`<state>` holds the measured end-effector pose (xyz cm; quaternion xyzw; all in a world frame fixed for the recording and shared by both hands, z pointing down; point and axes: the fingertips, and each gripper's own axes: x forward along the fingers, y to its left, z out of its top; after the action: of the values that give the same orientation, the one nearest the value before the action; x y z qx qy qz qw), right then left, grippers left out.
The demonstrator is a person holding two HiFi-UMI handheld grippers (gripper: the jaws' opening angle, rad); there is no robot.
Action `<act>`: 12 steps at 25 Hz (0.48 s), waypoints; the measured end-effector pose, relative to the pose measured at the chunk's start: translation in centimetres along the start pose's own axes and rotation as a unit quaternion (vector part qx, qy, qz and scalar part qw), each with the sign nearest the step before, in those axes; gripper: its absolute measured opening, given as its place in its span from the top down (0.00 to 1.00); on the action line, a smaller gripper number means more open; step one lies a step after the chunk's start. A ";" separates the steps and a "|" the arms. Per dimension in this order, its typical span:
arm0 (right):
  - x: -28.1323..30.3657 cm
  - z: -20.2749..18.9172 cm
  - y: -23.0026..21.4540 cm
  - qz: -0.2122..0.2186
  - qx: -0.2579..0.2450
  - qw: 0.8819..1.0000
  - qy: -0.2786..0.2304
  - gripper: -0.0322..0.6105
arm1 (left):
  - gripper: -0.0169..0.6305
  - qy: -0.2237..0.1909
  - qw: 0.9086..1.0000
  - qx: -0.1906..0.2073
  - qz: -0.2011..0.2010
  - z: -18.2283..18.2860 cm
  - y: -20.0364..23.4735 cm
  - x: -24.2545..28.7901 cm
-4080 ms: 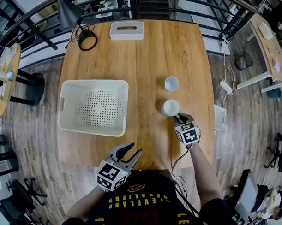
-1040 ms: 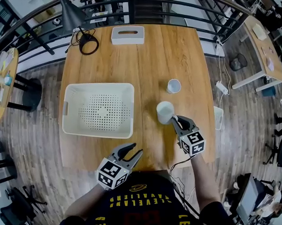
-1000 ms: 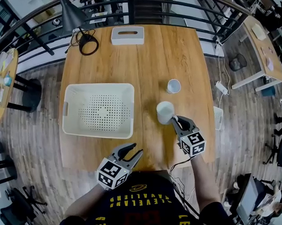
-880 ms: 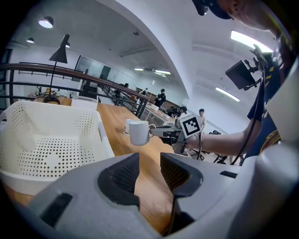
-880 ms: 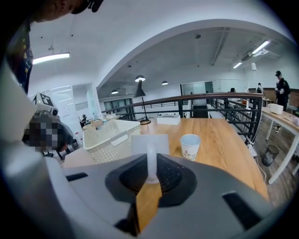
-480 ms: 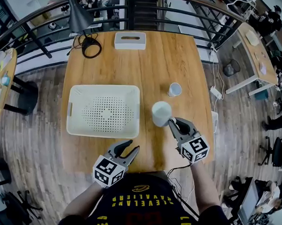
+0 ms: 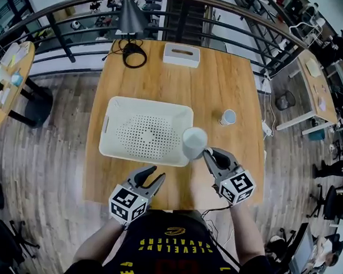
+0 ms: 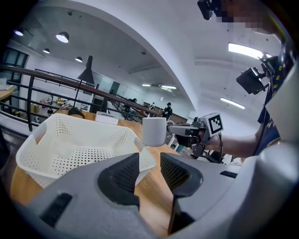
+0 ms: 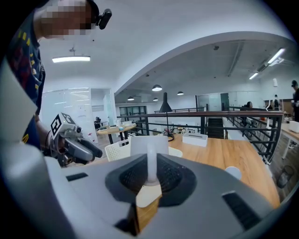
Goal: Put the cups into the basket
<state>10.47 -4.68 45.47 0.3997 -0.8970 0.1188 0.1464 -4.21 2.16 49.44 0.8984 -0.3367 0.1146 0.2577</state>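
Note:
A white cup (image 7: 194, 143) hangs in the air over the near right corner of the white perforated basket (image 7: 117, 112), upright. My right gripper (image 7: 207, 154) is shut on its handle; in the right gripper view the handle (image 9: 150, 161) sits pinched between the jaws with the cup body (image 9: 140, 144) beyond. A second cup (image 7: 228, 117) stands on the wooden table to the right. My left gripper (image 7: 151, 177) hovers at the table's near edge, open and holding nothing; its view shows the basket (image 8: 42, 154) and the carried cup (image 8: 154, 131) ahead.
At the table's far edge lie a white box (image 7: 181, 54) and a black cable coil (image 7: 134, 52) by a lamp. A metal railing runs behind the table. The table's bare wood (image 7: 218, 90) stretches right of the basket.
My right gripper has lifted the cup and carried it left, from over the bare table to the basket's right corner. My left gripper has shifted along the near edge, still open.

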 end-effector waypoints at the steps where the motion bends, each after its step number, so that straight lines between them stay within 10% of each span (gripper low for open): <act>1: 0.4 0.2 0.6 0.004 -0.001 1.000 0.000 0.88 | 0.75 -0.001 1.000 -0.002 0.004 -0.1 0.4 -0.5; 12: 3.3 0.8 4.3 0.070 -0.020 0.997 -0.010 0.88 | 0.75 -0.025 0.996 -0.005 0.084 0.6 2.1 -3.8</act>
<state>4.98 -4.44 45.48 0.3341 -0.9265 0.1065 0.1367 -8.41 2.58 48.24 0.8682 -0.4182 0.1115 0.2426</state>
